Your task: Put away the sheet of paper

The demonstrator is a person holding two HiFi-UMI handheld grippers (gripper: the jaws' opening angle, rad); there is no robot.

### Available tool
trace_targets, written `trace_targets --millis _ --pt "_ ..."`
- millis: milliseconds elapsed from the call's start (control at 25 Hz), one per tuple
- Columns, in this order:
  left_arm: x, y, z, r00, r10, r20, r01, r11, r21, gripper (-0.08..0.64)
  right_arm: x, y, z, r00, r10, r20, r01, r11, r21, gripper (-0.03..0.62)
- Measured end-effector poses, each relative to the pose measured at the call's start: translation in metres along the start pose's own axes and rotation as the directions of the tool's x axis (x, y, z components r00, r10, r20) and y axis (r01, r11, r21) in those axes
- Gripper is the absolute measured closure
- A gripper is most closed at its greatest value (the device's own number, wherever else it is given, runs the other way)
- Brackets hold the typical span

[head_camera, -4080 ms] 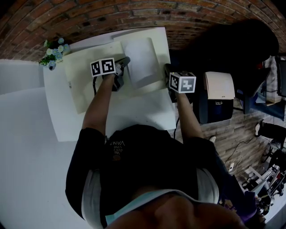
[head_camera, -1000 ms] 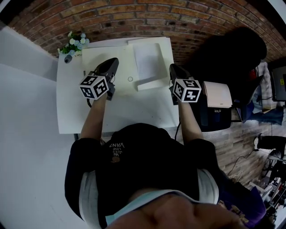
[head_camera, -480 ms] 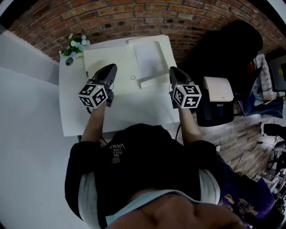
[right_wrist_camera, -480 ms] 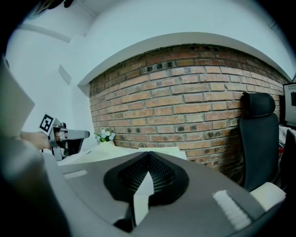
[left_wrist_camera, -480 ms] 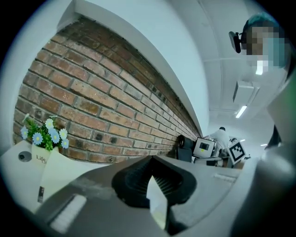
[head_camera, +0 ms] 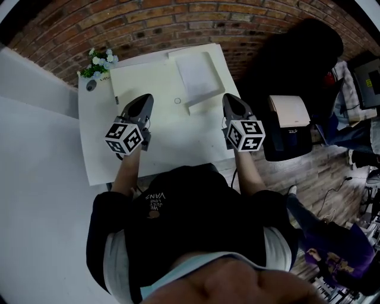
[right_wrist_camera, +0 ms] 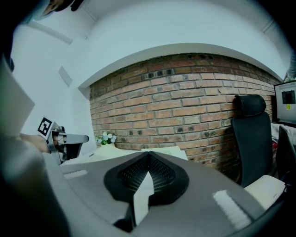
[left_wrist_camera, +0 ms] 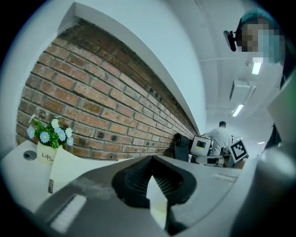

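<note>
The white sheet of paper (head_camera: 195, 73) lies in a shallow white tray (head_camera: 199, 106) at the far right of the table, on a cream mat (head_camera: 160, 83). My left gripper (head_camera: 145, 99) hovers over the mat to the left of the tray, shut and empty. My right gripper (head_camera: 230, 98) hangs by the table's right edge, just past the tray's near corner, also shut with nothing in it. In the left gripper view the left gripper (left_wrist_camera: 151, 160) shows only ribbed pads meeting, and the right gripper (right_wrist_camera: 148, 155) looks the same in its own view.
A pot of flowers (head_camera: 97, 61) and a small grey round object (head_camera: 91, 85) stand at the far left corner. A small ring (head_camera: 177, 100) lies on the mat. A black chair (head_camera: 300, 50) and a beige-topped box (head_camera: 288, 113) stand right of the table. A brick wall (head_camera: 178, 18) runs behind.
Both grippers have drawn back toward the person, away from the tray. The paper and tray have stayed where they were.
</note>
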State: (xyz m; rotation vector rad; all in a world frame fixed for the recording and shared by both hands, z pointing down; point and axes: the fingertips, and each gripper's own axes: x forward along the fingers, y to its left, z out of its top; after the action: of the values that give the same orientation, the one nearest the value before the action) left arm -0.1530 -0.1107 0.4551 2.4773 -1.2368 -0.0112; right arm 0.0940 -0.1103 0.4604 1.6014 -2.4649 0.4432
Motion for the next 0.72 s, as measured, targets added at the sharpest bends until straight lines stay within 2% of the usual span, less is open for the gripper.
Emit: trace_targets --millis 280,720 --pt "-0.017 -0.007 -0.013 1.0 -0.026 -0.007 0.025 1.0 -0.018 0.56 -0.011 0.019 -0.006 1.0 -0.004 0.016 0.004 1.0 0.001 0.594" --pt "-0.047 -0.009 -0.03 1.0 -0.021 -0.003 0.021 0.998 -0.062 0.56 -0.024 0.043 -0.025 1.0 -0.003 -0.002 0.003 1.0 0.02 0.595"
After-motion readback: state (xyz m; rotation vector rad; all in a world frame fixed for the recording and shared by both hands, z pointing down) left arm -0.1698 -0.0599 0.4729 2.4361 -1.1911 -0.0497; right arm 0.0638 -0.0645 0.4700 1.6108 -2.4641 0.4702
